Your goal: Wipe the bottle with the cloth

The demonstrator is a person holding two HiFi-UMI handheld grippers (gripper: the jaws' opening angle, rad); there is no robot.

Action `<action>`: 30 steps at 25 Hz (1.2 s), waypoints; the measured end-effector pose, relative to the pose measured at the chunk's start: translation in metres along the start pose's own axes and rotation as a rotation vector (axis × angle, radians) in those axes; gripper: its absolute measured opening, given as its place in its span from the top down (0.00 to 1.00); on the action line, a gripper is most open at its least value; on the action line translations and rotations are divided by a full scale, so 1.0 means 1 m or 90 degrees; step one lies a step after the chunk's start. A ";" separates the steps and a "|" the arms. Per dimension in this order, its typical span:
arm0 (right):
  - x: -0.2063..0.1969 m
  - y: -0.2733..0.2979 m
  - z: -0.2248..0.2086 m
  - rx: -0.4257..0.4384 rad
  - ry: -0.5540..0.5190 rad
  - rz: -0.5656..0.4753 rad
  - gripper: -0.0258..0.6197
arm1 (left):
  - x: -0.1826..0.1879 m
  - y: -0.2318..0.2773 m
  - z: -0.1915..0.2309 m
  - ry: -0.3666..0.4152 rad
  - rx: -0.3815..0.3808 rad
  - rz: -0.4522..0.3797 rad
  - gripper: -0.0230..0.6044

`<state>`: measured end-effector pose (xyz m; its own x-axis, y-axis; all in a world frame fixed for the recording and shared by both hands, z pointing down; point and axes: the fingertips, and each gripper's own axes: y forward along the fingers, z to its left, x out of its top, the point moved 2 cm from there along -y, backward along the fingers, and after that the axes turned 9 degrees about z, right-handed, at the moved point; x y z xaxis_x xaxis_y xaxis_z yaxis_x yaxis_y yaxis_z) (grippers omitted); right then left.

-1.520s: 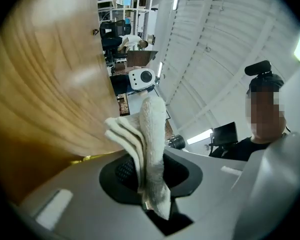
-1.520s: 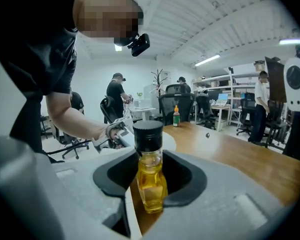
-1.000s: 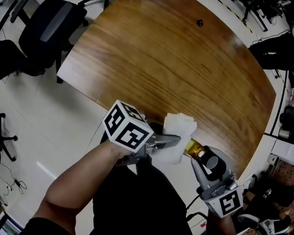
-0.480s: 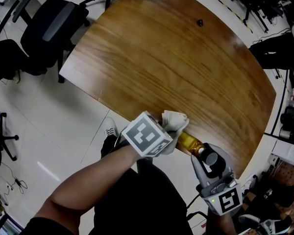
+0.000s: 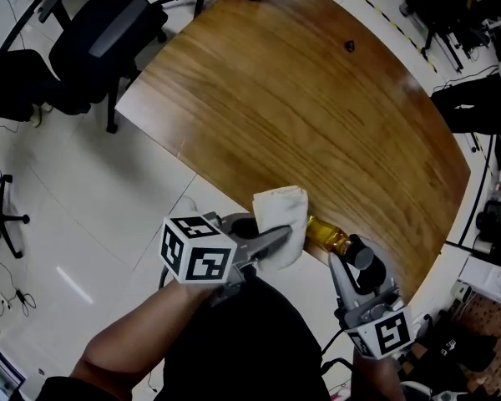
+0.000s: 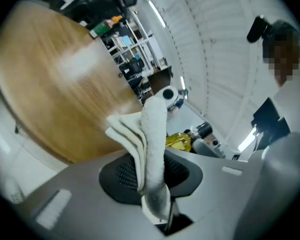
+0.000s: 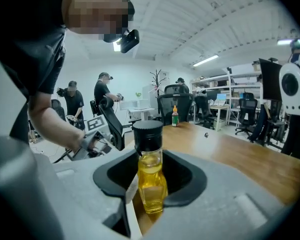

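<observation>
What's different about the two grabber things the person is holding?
The left gripper has its jaws shut on a folded white cloth. The right gripper has its jaws shut on a bottle of yellow liquid with a black cap. In the head view the left gripper points sideways toward the bottle, and the right gripper points up toward the table. Both are gripping something near the table's edge.
</observation>
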<state>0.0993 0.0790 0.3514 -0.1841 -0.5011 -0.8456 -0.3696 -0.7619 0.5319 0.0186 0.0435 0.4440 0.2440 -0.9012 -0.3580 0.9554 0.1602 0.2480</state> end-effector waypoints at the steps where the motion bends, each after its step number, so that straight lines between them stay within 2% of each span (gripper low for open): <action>1: -0.001 -0.002 -0.001 0.001 0.008 0.000 0.75 | -0.008 -0.001 -0.011 -0.023 -0.041 -0.033 0.80; 3: 0.000 -0.003 -0.001 0.010 0.008 -0.004 0.75 | -0.029 0.002 -0.030 -0.033 -0.114 -0.058 0.80; 6: 0.000 0.001 -0.003 0.024 -0.019 -0.012 0.75 | -0.050 0.013 -0.054 0.027 -0.168 -0.064 0.80; 8: -0.003 0.002 -0.005 0.033 -0.027 -0.012 0.75 | -0.045 0.016 -0.064 0.033 -0.198 -0.134 0.80; 10: -0.003 0.002 -0.005 0.040 -0.030 -0.016 0.75 | -0.034 0.016 -0.067 -0.001 -0.225 -0.241 0.80; 12: -0.003 0.001 -0.004 0.040 -0.031 -0.018 0.75 | -0.027 0.015 -0.069 -0.017 -0.235 -0.323 0.80; 15: -0.001 0.002 -0.001 0.046 -0.032 -0.019 0.75 | -0.027 0.018 -0.069 -0.018 -0.219 -0.389 0.80; 18: 0.000 -0.001 -0.001 0.055 -0.041 -0.018 0.75 | -0.030 0.029 -0.061 -0.036 -0.179 -0.421 0.80; 22: -0.001 -0.001 -0.002 0.056 -0.040 -0.013 0.75 | -0.032 0.036 -0.052 -0.053 -0.139 -0.419 0.80; 30: 0.000 0.002 0.004 0.063 -0.045 -0.019 0.75 | -0.054 0.042 0.001 -0.160 -0.035 -0.390 0.80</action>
<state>0.0952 0.0788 0.3527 -0.2343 -0.4464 -0.8636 -0.4639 -0.7294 0.5029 0.0451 0.0985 0.4749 -0.3854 -0.9014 -0.1971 0.9179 -0.3963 0.0175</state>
